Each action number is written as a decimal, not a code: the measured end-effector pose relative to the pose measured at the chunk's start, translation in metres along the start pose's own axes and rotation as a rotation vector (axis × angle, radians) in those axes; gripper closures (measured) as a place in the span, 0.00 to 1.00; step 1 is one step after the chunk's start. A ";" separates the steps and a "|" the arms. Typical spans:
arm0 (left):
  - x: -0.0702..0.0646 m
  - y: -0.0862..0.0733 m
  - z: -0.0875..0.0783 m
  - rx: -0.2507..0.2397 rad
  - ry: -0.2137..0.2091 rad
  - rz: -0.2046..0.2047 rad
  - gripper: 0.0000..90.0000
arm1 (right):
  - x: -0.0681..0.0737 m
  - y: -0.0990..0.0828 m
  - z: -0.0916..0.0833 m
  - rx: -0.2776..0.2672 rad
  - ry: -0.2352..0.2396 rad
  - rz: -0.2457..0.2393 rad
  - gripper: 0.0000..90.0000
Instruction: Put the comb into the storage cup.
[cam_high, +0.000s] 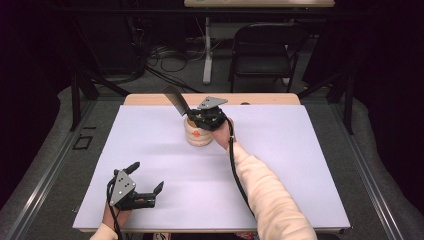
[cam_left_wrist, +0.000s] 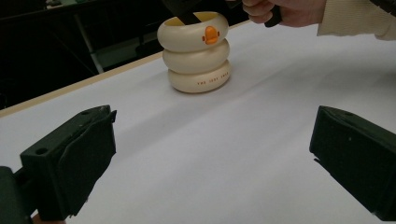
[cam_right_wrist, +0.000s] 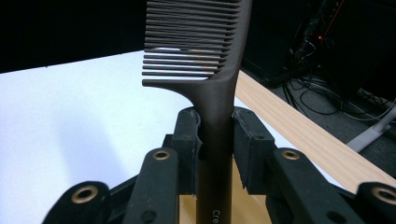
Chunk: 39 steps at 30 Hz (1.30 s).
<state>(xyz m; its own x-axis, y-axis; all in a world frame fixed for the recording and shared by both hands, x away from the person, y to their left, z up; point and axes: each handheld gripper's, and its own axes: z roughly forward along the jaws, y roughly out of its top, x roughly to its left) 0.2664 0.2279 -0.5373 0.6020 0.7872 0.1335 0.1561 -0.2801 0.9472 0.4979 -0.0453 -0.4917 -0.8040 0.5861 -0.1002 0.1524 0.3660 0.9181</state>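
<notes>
Clamping the comb (cam_right_wrist: 219, 93) handle, right tool (cam_high: 201, 120) holds it upright, teeth up, directly over the cream holder (cam_high: 198, 134) at tabletop (cam_high: 300, 150) rear; left tool (cam_high: 145, 186) released, well apart.

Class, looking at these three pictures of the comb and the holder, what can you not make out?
- Comb handle's lower end: right gripper view, cut off by the bottom edge.
- Holder inside: left gripper view, hidden by its rim.
- Holder lettering: too small.
- Right claw tips: high view, hidden by its grey plate.
</notes>
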 end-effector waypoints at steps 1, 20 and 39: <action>0.000 0.000 0.000 0.000 0.000 0.000 0.00 | 0.000 0.000 0.000 0.001 -0.001 0.001 0.80; 0.000 0.000 0.000 0.002 0.000 0.002 0.00 | 0.002 -0.002 0.003 0.031 -0.003 -0.015 0.80; 0.000 0.000 0.000 0.002 0.001 0.003 0.00 | -0.002 0.002 -0.007 0.067 0.002 0.020 0.49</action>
<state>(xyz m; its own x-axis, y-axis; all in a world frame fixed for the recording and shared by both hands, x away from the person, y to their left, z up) 0.2664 0.2276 -0.5374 0.6018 0.7869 0.1367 0.1561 -0.2837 0.9461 0.4953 -0.0511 -0.4873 -0.8017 0.5922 -0.0809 0.2068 0.4019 0.8920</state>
